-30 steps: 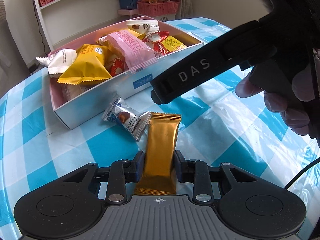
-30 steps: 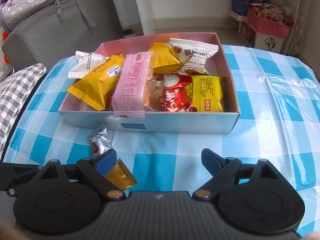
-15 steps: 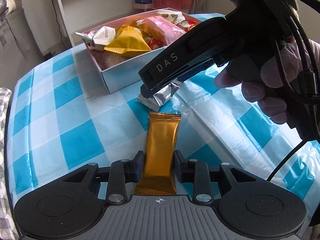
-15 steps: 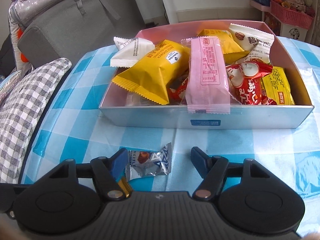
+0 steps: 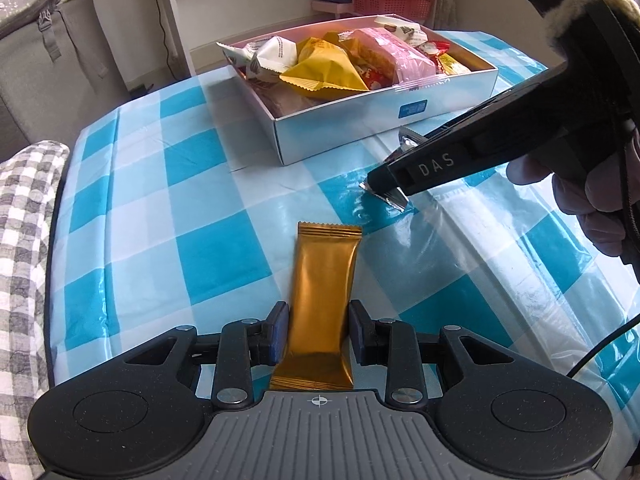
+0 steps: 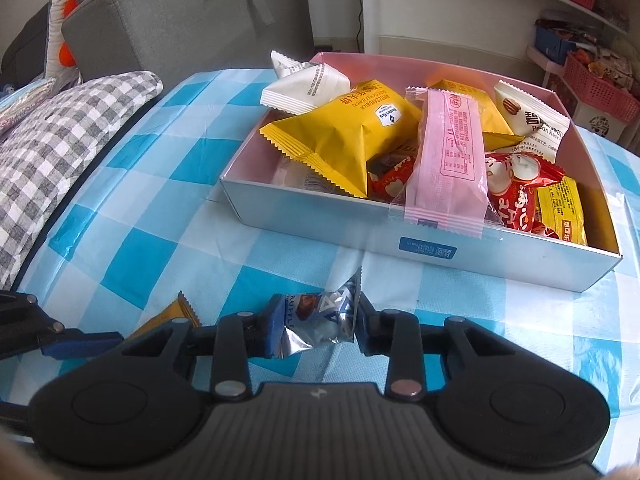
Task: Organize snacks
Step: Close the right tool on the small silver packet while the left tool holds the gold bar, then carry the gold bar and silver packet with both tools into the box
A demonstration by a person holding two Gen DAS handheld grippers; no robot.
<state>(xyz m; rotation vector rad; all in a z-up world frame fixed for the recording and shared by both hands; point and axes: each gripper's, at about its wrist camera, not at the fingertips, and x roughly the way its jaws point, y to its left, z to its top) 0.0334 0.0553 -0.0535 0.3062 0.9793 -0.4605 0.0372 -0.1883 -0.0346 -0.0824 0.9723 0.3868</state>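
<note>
My left gripper point(image 5: 318, 334) is shut on a gold snack bar point(image 5: 322, 296), held over the checked tablecloth. My right gripper point(image 6: 318, 326) is shut on a small silver and blue truffle candy point(image 6: 320, 318), just in front of the box. In the left wrist view the right gripper point(image 5: 386, 190) shows as a black arm with the candy's foil point(image 5: 394, 199) at its tip. The white box point(image 6: 500, 252) with a pink inside holds several wrapped snacks, among them a yellow pack point(image 6: 344, 136) and a pink bar point(image 6: 448, 160). The gold bar's corner point(image 6: 182, 312) shows at the right wrist view's lower left.
The blue and white checked table point(image 5: 208, 248) drops off at the left edge by a grey checked cushion point(image 5: 20, 248). A grey sofa point(image 6: 180, 20) and white shelves with a pink basket point(image 5: 392, 0) stand beyond the table.
My right gripper has closed on the truffle candy, which lay loose between its fingers before. My left gripper, still holding the gold bar, has swung back and left, away from the box.
</note>
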